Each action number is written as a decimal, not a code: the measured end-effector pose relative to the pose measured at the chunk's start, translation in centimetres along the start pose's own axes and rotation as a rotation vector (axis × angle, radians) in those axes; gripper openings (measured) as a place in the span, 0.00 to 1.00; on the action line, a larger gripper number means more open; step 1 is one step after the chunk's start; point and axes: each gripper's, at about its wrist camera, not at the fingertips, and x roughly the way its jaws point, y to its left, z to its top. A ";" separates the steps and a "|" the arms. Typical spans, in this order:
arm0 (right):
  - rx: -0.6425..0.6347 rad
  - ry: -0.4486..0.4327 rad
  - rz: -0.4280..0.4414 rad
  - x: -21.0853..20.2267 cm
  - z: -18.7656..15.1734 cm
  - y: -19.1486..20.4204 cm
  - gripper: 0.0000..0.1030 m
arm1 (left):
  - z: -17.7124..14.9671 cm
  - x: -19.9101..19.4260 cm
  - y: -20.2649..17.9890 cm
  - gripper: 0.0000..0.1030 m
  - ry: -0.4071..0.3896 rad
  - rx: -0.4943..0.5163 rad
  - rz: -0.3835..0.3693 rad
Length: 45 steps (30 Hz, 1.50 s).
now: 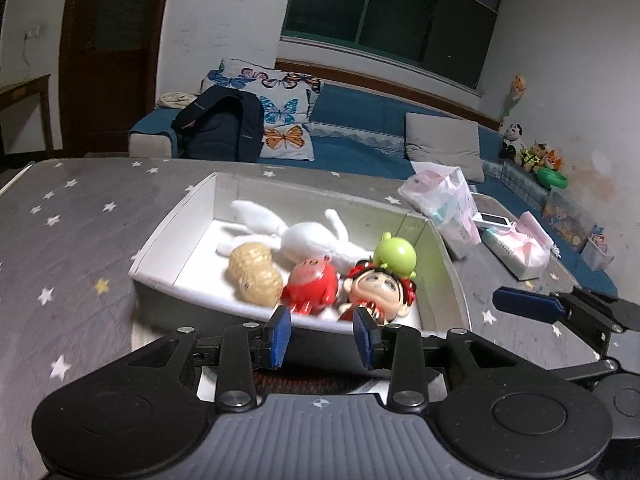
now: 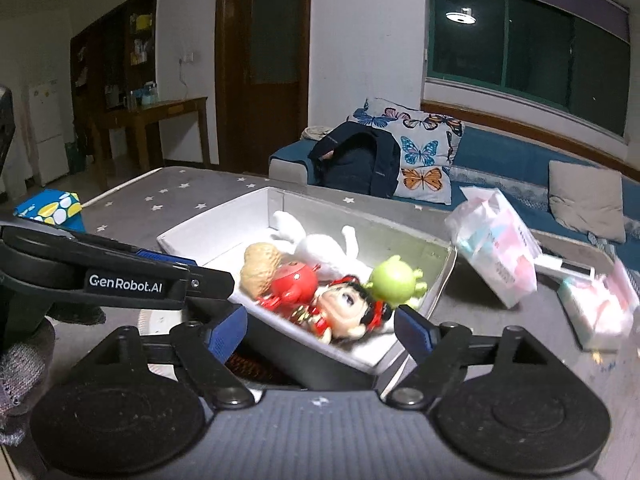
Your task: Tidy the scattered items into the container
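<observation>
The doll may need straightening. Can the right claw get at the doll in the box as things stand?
Probably yes: the right claw is open and empty, just short of the box. The doll lies on top by the near wall, uncovered.

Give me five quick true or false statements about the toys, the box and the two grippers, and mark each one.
1. The green toy lies in the box. True.
2. The peanut toy sits on the table outside the box. False: it lies inside, beside the red toy.
3. The right gripper has its jaws open, with nothing pressed between them. True.
4. The left gripper grips the doll. False: its jaws are open and empty; the doll lies in the box.
5. The box holds only a white plush. False: it holds five toys.
</observation>
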 end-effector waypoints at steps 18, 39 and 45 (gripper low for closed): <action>0.065 -0.015 -0.041 -2.6 -4.2 2.5 0.97 | -4.4 -3.7 0.9 0.36 -0.016 -0.013 0.056; 0.116 -0.013 -0.036 -3.7 -5.6 3.5 1.00 | -6.5 -5.4 0.3 0.36 -0.045 0.041 0.135; 0.133 -0.010 -0.033 -3.6 -5.8 3.5 1.00 | -6.6 -5.8 0.2 0.36 -0.050 0.046 0.140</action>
